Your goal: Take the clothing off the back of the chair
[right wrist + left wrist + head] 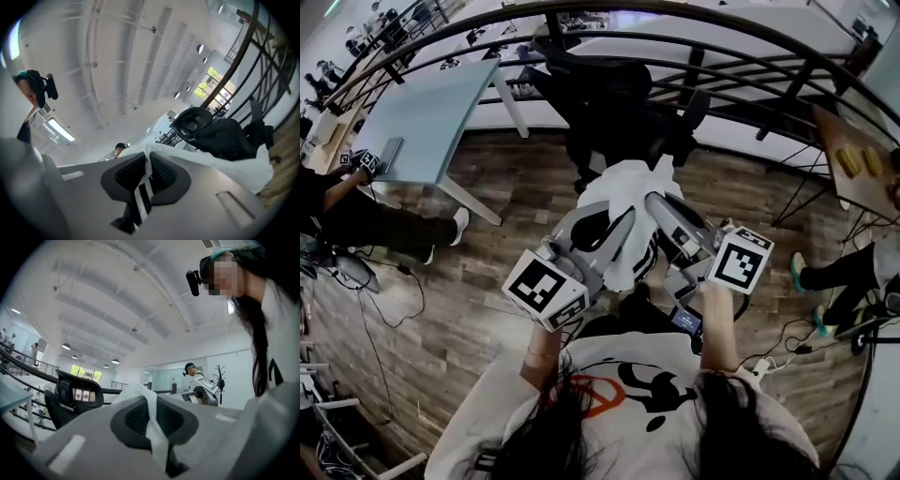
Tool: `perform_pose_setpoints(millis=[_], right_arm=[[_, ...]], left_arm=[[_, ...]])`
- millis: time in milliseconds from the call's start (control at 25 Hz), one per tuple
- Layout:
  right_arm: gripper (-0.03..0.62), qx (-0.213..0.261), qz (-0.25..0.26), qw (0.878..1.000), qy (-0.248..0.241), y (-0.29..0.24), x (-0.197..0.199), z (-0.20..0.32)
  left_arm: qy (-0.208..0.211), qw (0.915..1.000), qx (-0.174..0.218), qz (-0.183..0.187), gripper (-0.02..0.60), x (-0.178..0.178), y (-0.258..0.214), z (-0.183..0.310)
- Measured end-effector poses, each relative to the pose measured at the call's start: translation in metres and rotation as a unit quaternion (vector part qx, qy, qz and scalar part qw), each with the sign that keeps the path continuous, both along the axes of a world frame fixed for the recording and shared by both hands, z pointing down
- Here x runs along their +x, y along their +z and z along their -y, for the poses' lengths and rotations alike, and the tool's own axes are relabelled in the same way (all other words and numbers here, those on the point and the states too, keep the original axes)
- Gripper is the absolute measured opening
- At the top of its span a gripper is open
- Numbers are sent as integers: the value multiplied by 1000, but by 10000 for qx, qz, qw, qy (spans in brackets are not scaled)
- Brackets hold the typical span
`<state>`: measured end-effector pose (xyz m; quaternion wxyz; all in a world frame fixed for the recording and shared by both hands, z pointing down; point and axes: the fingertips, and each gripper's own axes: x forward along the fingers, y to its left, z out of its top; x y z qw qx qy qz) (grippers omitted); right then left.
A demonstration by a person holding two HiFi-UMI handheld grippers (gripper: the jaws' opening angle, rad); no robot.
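A white garment with black markings [623,202] hangs between my two grippers, lifted clear in front of the black office chair [614,112]. My left gripper [623,217] is shut on a fold of the white cloth [151,420], which runs down between its dark pads. My right gripper [654,202] is shut on another part, where white cloth with black stripes [143,187] is pinched. In the right gripper view the garment [243,168] spreads out to the right below the chair [220,136]. In the left gripper view the chair [70,397] stands at the left.
A pale blue desk [427,117] stands at the left with a seated person [366,216] beside it. A dark curved railing [750,84] runs behind the chair. A wooden table [853,164] is at the right, with another person's legs [834,272] near it. The floor is wood planks.
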<state>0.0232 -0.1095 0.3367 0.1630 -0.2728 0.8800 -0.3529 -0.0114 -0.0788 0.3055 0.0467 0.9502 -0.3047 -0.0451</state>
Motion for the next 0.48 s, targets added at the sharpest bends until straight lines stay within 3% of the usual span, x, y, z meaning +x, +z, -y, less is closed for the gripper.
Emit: perform_pose_setpoints(millis=[480], right_arm=[[54,-274,-171,9993,196,34,-12,-93]], left_arm=[[107,9995,-279,-35,9,-14,38,-83]])
